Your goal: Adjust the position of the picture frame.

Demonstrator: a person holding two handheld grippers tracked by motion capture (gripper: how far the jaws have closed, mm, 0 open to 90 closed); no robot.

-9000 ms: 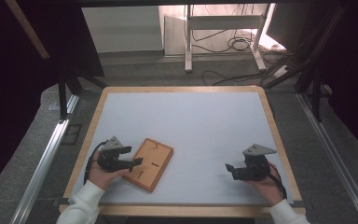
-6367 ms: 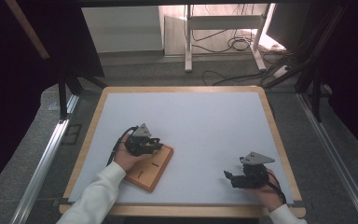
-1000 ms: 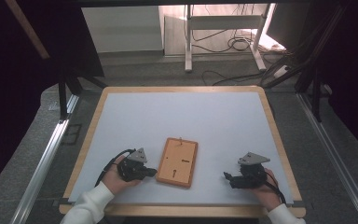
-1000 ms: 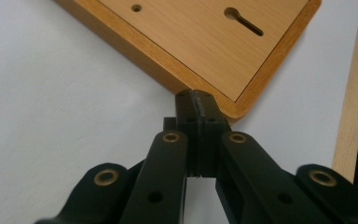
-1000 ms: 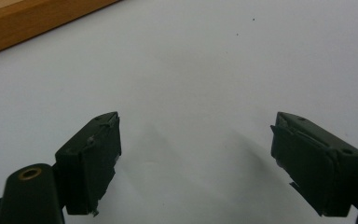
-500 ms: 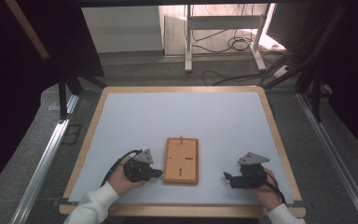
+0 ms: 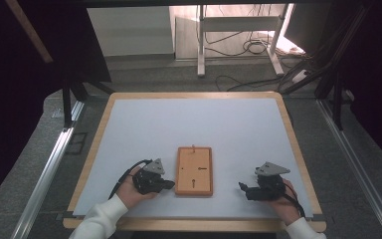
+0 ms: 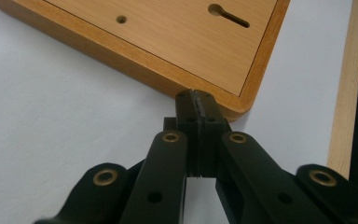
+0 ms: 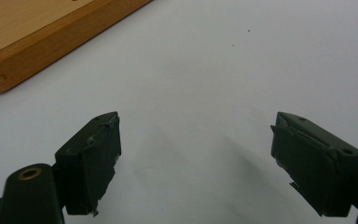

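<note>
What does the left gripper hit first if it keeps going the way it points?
The wooden board. The left gripper, jaws shut, has its tips at the board's near corner edge, apparently already touching it, though contact is hard to confirm. Going on, it would likely push the board across the table.

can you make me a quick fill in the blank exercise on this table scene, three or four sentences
1. The flat rectangular wooden board lies on the ____ table surface.
2. The left tongs are ____, with their tips at the board's rim.
3. The right tongs are ____, with nothing between their jaws.
4. In the high view, the board lies ____ the two tongs.

Missing words: white; shut; open; between
</note>
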